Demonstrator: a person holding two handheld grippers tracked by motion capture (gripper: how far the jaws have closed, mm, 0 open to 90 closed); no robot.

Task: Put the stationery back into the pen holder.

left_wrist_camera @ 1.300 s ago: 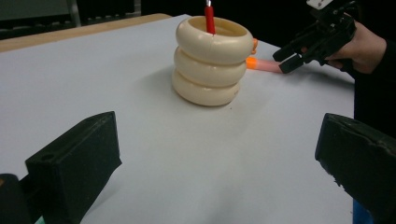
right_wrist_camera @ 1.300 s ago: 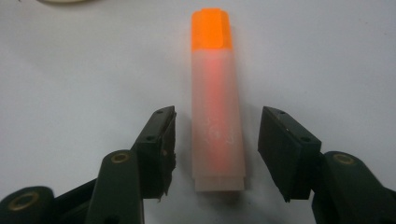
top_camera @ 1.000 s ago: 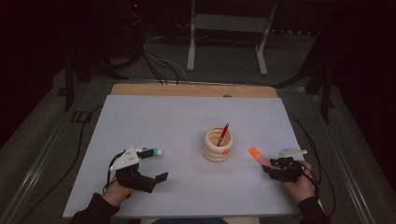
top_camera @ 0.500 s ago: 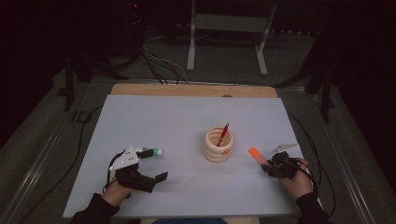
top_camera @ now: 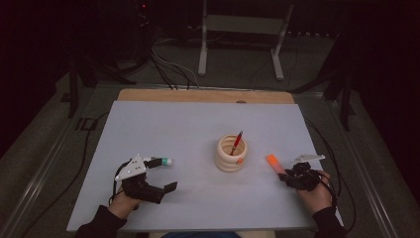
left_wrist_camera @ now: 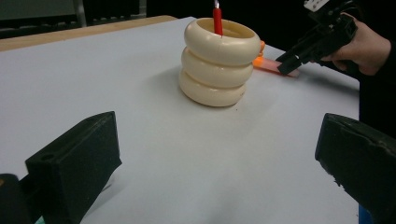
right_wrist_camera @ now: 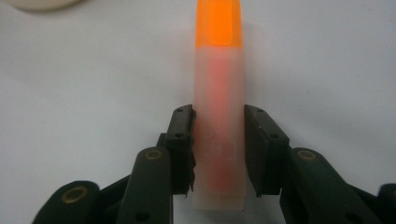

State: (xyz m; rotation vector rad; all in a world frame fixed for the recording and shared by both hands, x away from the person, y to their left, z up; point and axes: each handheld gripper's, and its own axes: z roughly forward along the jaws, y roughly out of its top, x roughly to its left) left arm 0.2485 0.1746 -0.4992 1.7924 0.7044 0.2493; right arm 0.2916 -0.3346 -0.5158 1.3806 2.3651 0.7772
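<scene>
A cream holder (top_camera: 232, 153) shaped like three stacked rings stands mid-table with a red pen (top_camera: 238, 141) upright in it. To its right an orange-capped highlighter (top_camera: 272, 161) lies on the white table. My right gripper (top_camera: 283, 174) has just been closing and its pads now press both sides of the highlighter's frosted body (right_wrist_camera: 219, 93). In the right gripper view that gripper (right_wrist_camera: 219, 149) holds the barrel near its rear end. My left gripper (top_camera: 170, 173) rests at the front left, jaws wide apart and empty. Its own view (left_wrist_camera: 217, 163) faces the holder (left_wrist_camera: 219, 65).
The white table top (top_camera: 188, 124) has a wooden strip along its far edge. Cables and a metal stand sit on the dark floor beyond. Wide bare surface lies between my left gripper and the holder.
The right gripper's jaws have drawn in onto the highlighter. Neither hand has shifted, and the holder and pen stand as before.
</scene>
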